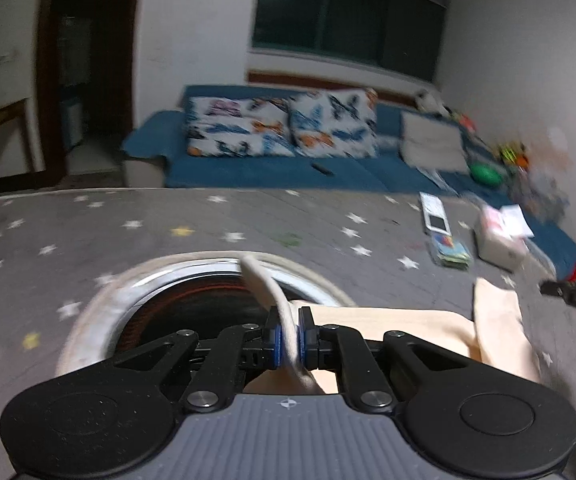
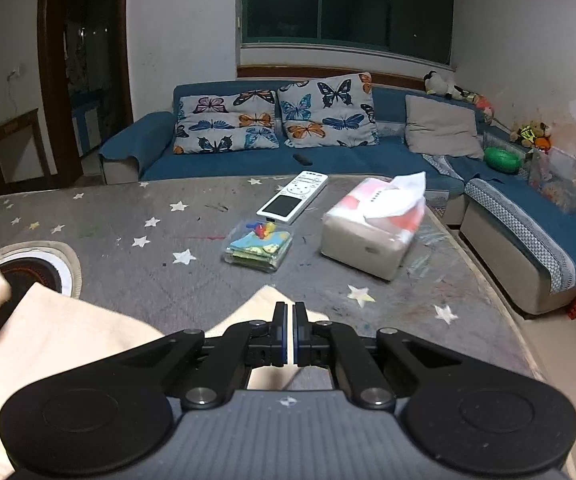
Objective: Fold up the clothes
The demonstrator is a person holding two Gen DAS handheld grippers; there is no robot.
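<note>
Your left claw (image 1: pixel 290 340) is pinched on a cream cloth (image 1: pixel 388 328) edge, the rest trailing off to its right over the table (image 1: pixel 208 232). Lift evenly.

Your right claw (image 2: pixel 290 332) is closed, cloth (image 2: pixel 60 332) beneath and left of it; whether it's caught there, I cannot tell. Keep the tissue box (image 2: pixel 372 232) ahead clear.

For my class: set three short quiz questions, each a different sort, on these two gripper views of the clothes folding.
1. True or false: the left gripper is shut on the cream garment.
2. Which lies nearest the sofa? A remote B tissue box C plastic packet
3. Fill in: the grey table cover is printed with ____.

Key: 1 true; 2 A; 3 stars
</note>
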